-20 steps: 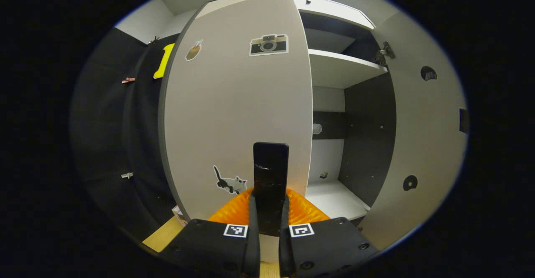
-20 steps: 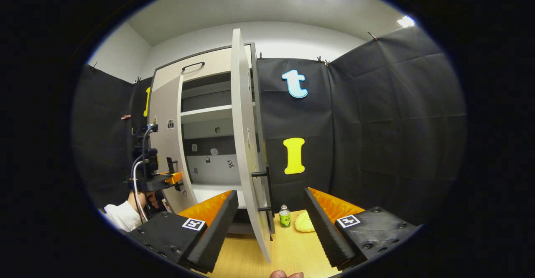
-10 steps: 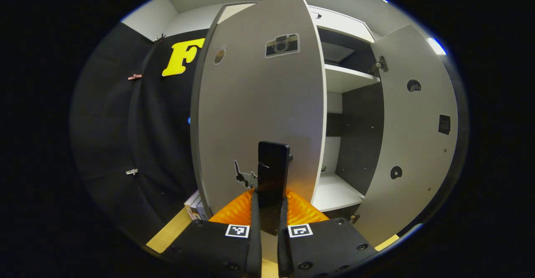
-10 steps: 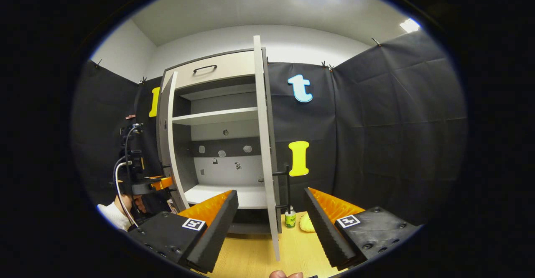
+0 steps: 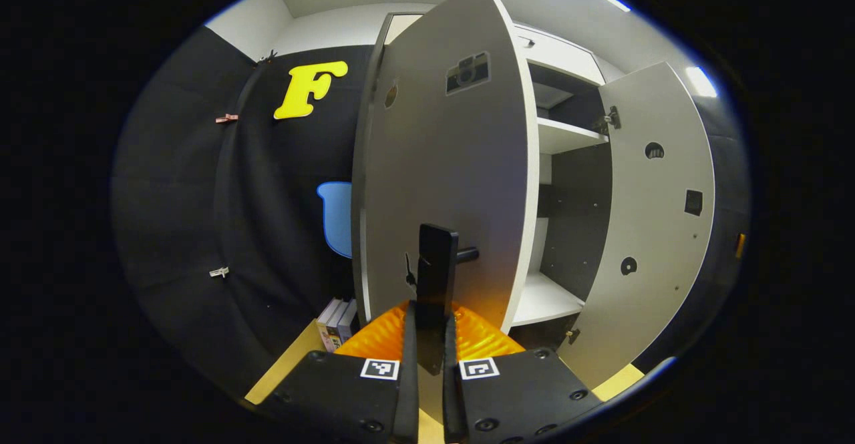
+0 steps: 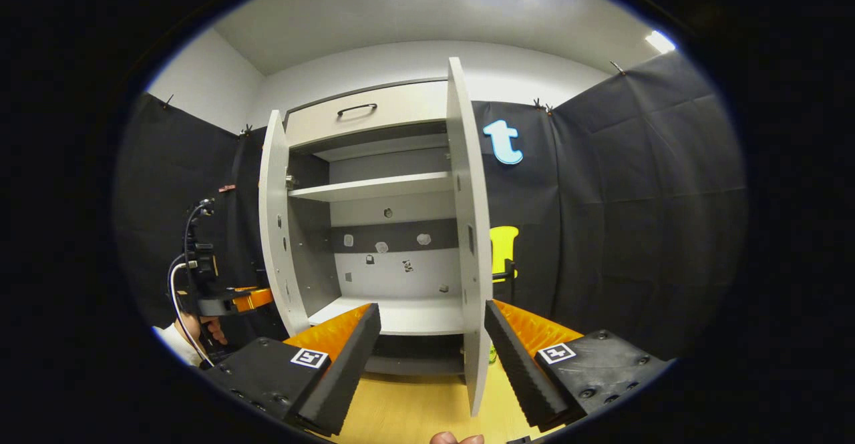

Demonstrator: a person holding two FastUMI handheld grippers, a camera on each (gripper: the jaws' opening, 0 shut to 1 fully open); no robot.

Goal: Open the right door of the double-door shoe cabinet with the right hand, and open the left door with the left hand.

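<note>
The grey shoe cabinet (image 6: 374, 187) stands with both doors swung outward. In the left gripper view, my left gripper (image 5: 431, 314) is shut on the black bar handle (image 5: 437, 277) of the left door (image 5: 441, 177), which carries stickers. Beyond it the right door (image 5: 658, 217) shows its inner face. In the right gripper view, my right gripper (image 6: 431, 337) is open and holds nothing. The right door (image 6: 471, 230) stands just ahead of it, apart from its fingers. The left door (image 6: 274, 230) is at the left, with the left gripper (image 6: 224, 300) and a hand beside it.
A drawer with a dark handle (image 6: 357, 108) tops the cabinet. Books (image 5: 337, 320) stand on the wooden surface (image 6: 414, 410) left of the cabinet. Black cloth walls close in on both sides. A white shelf (image 6: 394, 314) lies at the cabinet's bottom.
The left door has swung further outward with my left gripper shut on its handle. The right door now stands wider, showing its inner face in the right gripper view. The right gripper stays open.
</note>
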